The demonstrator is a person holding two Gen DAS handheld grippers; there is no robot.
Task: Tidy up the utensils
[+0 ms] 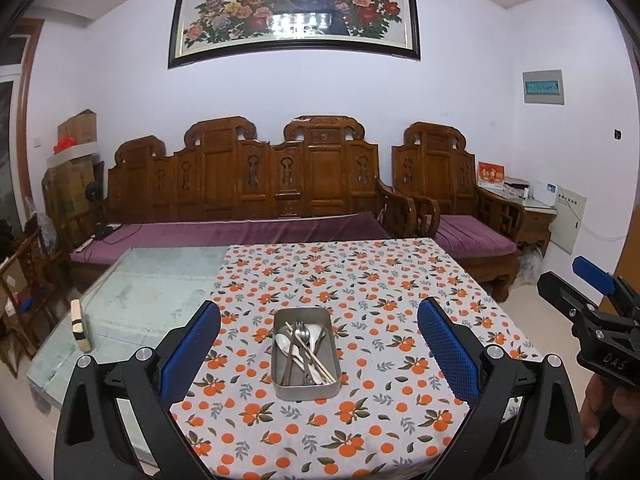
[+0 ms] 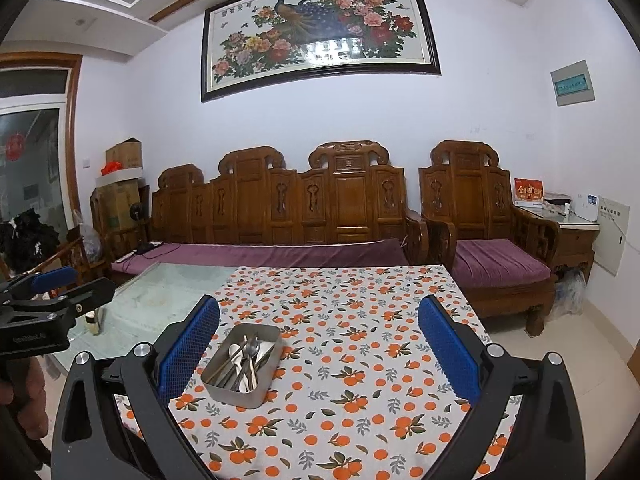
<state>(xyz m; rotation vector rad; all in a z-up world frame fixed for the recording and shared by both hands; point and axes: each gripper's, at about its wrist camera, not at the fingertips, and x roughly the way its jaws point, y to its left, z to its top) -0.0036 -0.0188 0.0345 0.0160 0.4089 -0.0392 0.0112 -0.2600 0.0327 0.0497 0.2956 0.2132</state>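
A rectangular metal tin (image 1: pixel 306 388) (image 2: pixel 236 394) sits on the orange-patterned tablecloth (image 1: pixel 380 300) (image 2: pixel 360 320). Inside it lie spoons, a fork and chopsticks (image 1: pixel 304 346) (image 2: pixel 246 356) in a loose heap. My left gripper (image 1: pixel 320 336) is open above the table's near edge, its blue pads either side of the tin, touching nothing. My right gripper (image 2: pixel 320 332) is open too and holds nothing; the tin lies near its left pad (image 2: pixel 192 344). Each gripper shows at the edge of the other's view: the right one (image 1: pixel 592 300), the left one (image 2: pixel 52 292).
Left of the cloth the glass tabletop (image 1: pixel 148 292) (image 2: pixel 160 292) is bare. A small pale block with black bands (image 1: pixel 81 326) stands near its left edge. A carved wooden sofa (image 1: pixel 248 184) and an armchair (image 1: pixel 452 196) with purple cushions stand behind the table.
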